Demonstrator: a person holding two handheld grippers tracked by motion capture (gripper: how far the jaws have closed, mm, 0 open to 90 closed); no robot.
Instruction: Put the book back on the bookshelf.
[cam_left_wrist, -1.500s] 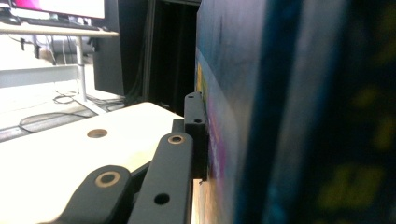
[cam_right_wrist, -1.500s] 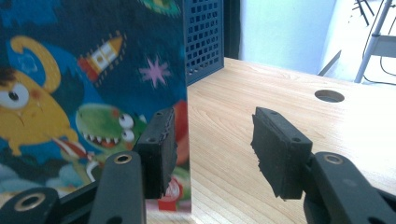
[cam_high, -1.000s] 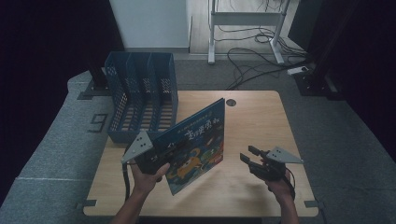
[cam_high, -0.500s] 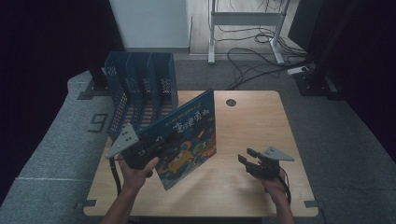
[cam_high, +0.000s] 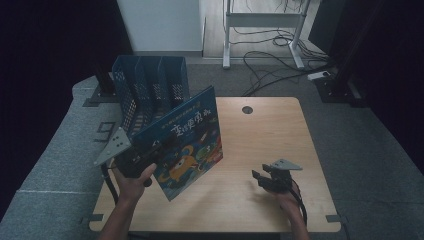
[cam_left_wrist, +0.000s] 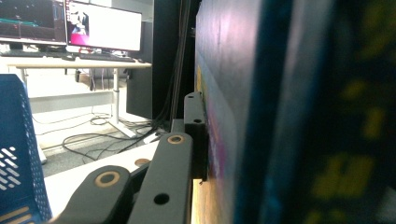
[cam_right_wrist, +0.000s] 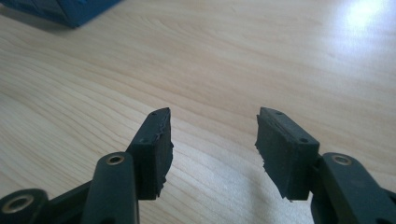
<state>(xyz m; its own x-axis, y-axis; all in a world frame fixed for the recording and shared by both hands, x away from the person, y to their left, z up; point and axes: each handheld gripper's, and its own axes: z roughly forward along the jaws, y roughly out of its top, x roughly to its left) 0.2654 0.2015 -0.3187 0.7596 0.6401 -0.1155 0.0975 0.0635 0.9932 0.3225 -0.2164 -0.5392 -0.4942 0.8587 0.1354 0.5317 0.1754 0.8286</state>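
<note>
A lab or office: monitors (cam_left_wrist: 70, 23) on a desk (cam_left_wrist: 74, 63), loose floor cables (cam_high: 270, 55), dark curtains (cam_high: 50, 45)

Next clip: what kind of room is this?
Probably a lab or office workspace: a small wooden table on grey carpet, cables trailing round a metal desk frame behind it, and lit computer monitors on a desk in the left gripper view.

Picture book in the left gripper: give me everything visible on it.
The thin dark-blue picture book has a glossy cover with yellow title characters and a colourful cartoon creature. It is closed, held tilted above the light wooden table, one corner pointing up, in front of the blue perforated plastic file rack. The left gripper is shut on its lower-left edge; a black finger presses flat against one cover.
</note>
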